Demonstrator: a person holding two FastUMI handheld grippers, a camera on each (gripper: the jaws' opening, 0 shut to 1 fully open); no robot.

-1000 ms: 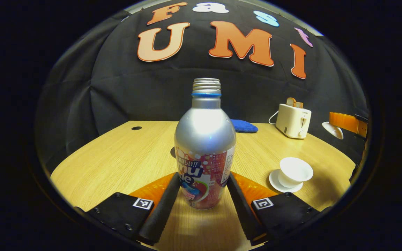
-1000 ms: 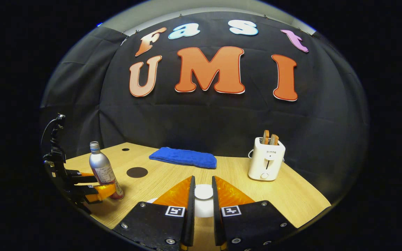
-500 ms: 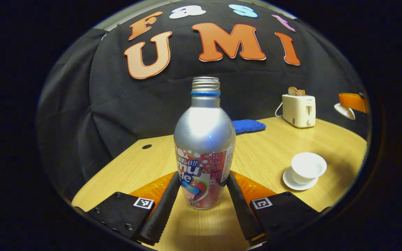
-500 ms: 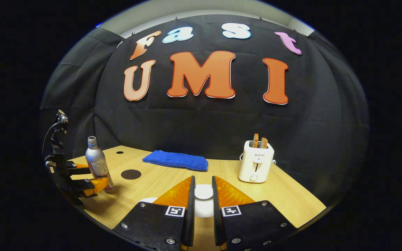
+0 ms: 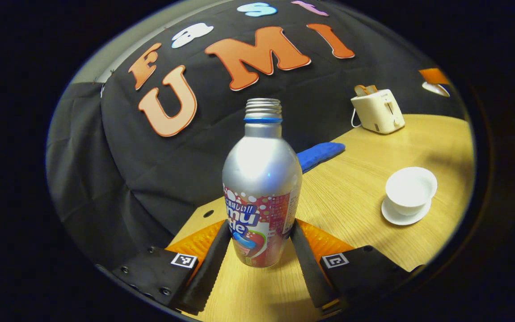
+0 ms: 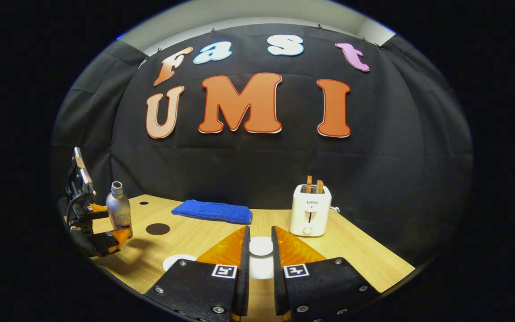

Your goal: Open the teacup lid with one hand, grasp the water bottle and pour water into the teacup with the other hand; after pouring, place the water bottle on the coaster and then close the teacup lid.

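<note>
The silver water bottle (image 5: pixel 262 188), uncapped and with a pink label, stands between my left gripper's (image 5: pixel 259 232) fingers, which are shut on its lower body. In the right gripper view the bottle (image 6: pixel 118 209) and left gripper (image 6: pixel 111 224) hang a little above the table at far left, with a shadow under them. My right gripper (image 6: pixel 260 250) is shut on the knob of the white teacup lid (image 6: pixel 261 247), held in the air. The open white teacup (image 5: pixel 411 188) sits on its saucer (image 5: pixel 396 218) to the right of the bottle. A dark round coaster (image 6: pixel 158 229) lies near the bottle.
A white toaster (image 6: pixel 310 210) holding toast stands at the back right of the wooden table (image 6: pixel 365 255). A folded blue cloth (image 6: pixel 213 211) lies along the back edge. There is a small hole (image 6: pixel 143 202) in the tabletop at the back left.
My left gripper has lifted the bottle off the table and rolled, so the table now slants in its view. My right gripper has risen a little with the lid.
</note>
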